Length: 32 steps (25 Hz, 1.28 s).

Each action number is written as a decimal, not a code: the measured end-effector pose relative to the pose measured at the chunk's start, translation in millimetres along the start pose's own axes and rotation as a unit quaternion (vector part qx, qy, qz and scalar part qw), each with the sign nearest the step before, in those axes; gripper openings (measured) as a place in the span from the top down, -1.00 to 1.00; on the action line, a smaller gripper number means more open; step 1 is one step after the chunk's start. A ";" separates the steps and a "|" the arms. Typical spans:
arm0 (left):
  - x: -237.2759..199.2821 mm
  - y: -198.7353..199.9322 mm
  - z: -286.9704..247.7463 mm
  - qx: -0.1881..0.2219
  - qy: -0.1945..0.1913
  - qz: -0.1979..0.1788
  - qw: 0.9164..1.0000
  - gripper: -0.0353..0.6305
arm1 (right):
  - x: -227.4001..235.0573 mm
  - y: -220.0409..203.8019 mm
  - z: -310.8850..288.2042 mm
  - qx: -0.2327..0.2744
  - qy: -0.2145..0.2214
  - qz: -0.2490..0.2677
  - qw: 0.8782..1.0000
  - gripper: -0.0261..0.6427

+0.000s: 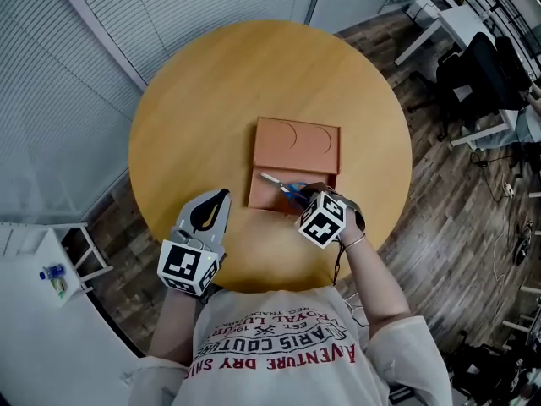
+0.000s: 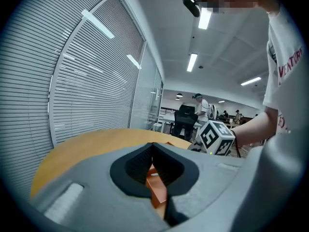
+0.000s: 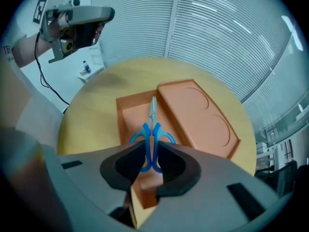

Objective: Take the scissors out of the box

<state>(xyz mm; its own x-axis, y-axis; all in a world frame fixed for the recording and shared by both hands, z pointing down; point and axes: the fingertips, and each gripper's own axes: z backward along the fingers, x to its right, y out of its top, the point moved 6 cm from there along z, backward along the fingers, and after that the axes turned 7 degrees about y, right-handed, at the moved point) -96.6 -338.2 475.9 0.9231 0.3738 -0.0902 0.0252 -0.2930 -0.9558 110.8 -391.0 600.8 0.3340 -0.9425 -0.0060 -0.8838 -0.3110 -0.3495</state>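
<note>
An orange box [image 1: 321,142] lies open on the round wooden table [image 1: 211,100], with its lid [image 3: 193,110] folded back beside the tray [image 3: 126,122]. Blue-handled scissors [image 3: 152,129] hang just above the tray, blades pointing away from me. My right gripper [image 3: 151,153] is shut on their handle loops. In the head view, the right gripper [image 1: 296,194] and the scissors [image 1: 283,186] sit over the near end of the box. My left gripper [image 1: 223,195] hovers at the table's near left edge, jaws together and holding nothing. In the left gripper view, the left gripper [image 2: 153,146] shows the box through its notch.
Slatted blinds and a glass wall [image 1: 169,7] run behind the table. Office chairs [image 1: 478,74] and a white desk [image 1: 461,19] stand at the far right. A white shelf with a small bottle [image 1: 52,273] is at the left. A person [image 2: 200,108] stands far off in the room.
</note>
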 end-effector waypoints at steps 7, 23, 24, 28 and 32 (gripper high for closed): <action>9.7 15.2 9.5 0.011 -0.007 -0.003 1.000 0.87 | -15.9 1.8 67.4 0.077 -0.052 -0.038 0.995 0.66; 41.8 70.0 37.3 0.056 -0.054 -0.046 0.996 0.87 | -48.9 -6.5 205.5 0.363 -0.240 -0.184 0.881 0.65; 43.5 74.2 38.2 0.060 -0.055 -0.046 0.996 0.87 | -49.8 -7.8 212.7 0.379 -0.253 -0.189 0.870 0.65; 53.5 86.4 38.1 0.067 -0.059 -0.047 0.995 0.87 | -55.7 -15.6 239.7 0.436 -0.284 -0.215 0.826 0.65; 57.8 92.4 42.1 0.072 -0.060 -0.056 0.994 0.87 | -62.6 -19.3 255.2 0.467 -0.293 -0.237 0.800 0.65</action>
<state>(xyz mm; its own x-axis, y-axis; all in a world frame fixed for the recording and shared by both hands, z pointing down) -57.0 -306.6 370.6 0.8647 0.5022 -0.0061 0.0618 -0.1184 -0.9910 190.5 -294.9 368.8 0.8974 -0.4412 -0.0082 -0.0740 -0.1320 -0.9885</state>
